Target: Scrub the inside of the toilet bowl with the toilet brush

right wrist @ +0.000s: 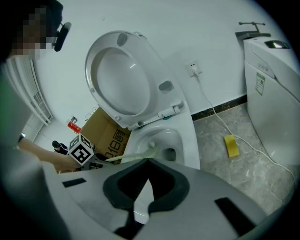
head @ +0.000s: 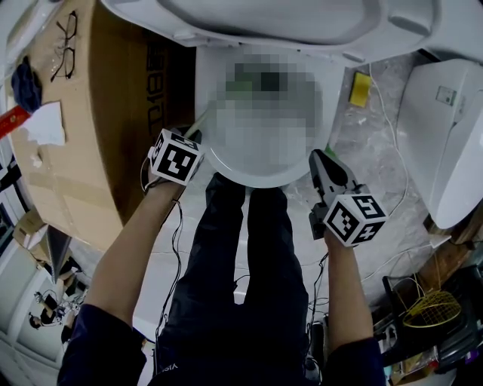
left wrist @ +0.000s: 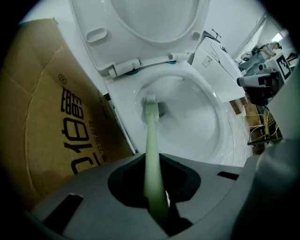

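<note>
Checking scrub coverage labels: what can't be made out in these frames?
Head view: a mosaic patch covers the toilet bowl's inside.
Left gripper view: the toilet brush handle end is hidden inside the left gripper; bristles too blurred.
Right gripper view: the bowl's near rim is hidden behind the right gripper.

Head view: inside of toilet bowl (head: 253, 179) was unreadable; lid (head: 264, 19) cut by top edge. Left gripper view: toilet brush (left wrist: 151, 140) handle's near end was hidden between left gripper (left wrist: 152, 180) jaws; cardboard box (left wrist: 47, 126) ran off left edge.

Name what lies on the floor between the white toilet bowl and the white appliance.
A yellow rectangular sponge and a thin white cable, clearest in the right gripper view.
</note>
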Tool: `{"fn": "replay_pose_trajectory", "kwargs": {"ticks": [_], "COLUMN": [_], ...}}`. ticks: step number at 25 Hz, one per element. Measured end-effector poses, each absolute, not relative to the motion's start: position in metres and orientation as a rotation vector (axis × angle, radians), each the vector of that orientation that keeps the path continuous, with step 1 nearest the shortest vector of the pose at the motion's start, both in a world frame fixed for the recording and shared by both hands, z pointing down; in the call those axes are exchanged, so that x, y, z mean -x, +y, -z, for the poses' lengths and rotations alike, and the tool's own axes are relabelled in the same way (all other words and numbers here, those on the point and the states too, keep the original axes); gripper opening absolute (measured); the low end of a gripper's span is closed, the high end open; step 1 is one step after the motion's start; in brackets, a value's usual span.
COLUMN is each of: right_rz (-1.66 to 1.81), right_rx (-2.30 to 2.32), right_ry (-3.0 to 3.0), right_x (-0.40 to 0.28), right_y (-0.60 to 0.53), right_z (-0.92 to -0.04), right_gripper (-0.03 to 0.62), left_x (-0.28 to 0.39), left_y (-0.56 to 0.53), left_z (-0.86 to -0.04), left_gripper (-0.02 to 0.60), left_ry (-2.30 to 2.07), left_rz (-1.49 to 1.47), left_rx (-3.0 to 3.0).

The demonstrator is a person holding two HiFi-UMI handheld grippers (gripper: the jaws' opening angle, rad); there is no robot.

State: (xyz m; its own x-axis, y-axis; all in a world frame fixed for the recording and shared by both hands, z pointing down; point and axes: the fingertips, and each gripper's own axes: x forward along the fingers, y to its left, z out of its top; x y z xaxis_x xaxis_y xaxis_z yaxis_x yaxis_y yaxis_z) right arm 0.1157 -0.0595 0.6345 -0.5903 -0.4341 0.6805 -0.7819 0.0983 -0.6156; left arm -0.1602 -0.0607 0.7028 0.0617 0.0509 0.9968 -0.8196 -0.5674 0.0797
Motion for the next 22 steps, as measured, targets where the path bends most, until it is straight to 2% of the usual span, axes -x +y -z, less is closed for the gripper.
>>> {"fn": "replay_pose_trajectory", "kwargs": {"ticks": [6,22], "right_rz": [-1.489,-1.501], "right_rx": [-1.224,-1.347], "right_ry": [-2.049,-2.002], "right_x": [-0.12,-0.151], "right_y": [-0.059,-0.024], "right_z": [-0.633,-0.63], "right_gripper": [0.005,0.005], "left_x": [0.145,0.055], "left_y": [-0.071,-0.058], "left_z": [-0.703,-0.698], "left_gripper": [0.066,0.067], "left_ry": [-0.776,-0.647], "left_rz": [-1.567,-1.455], "left_rx": [-1.7,-1.865]}}
